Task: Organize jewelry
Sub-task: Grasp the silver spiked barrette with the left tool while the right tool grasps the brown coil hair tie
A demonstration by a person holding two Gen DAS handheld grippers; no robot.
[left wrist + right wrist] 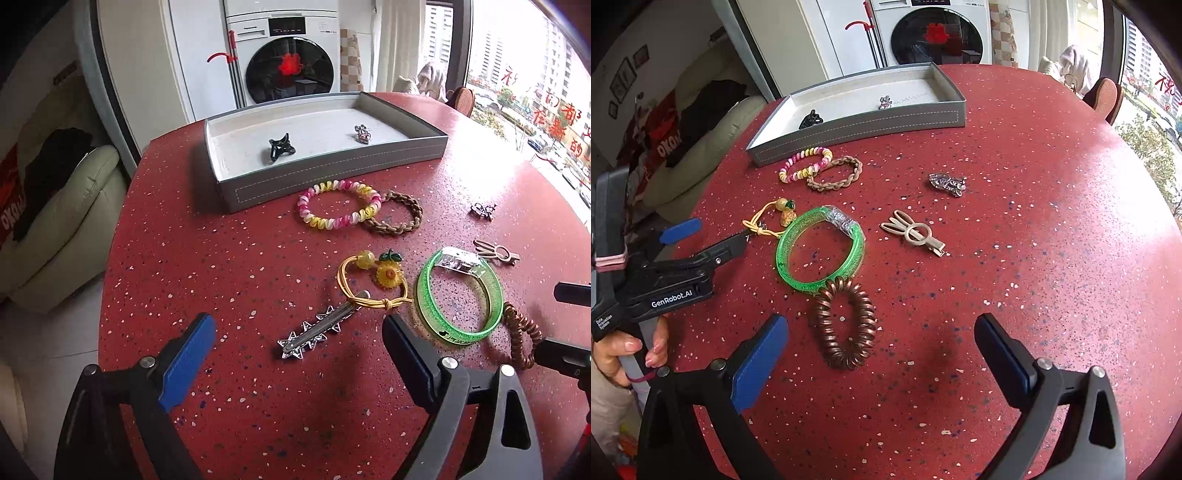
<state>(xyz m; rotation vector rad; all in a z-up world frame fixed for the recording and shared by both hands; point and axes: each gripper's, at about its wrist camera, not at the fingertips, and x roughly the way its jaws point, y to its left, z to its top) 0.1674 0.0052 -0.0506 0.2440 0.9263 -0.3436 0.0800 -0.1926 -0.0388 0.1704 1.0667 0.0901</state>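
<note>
My left gripper is open and points down at the red table, with a silver star hair clip lying between its fingers, untouched. A yellow elastic with a sunflower charm lies across the clip's far end. My right gripper is also open, and a brown coil hair tie lies on the table between its fingers, nearer the left one. The coil leans on a green glitter bangle. The grey tray at the back holds a black claw clip and a small silver clip.
In front of the tray lie a pink-yellow coil tie and a braided brown tie. To the right lie a beige clip and a silver rhinestone clip. The table edge drops off at the left, beside a cream sofa.
</note>
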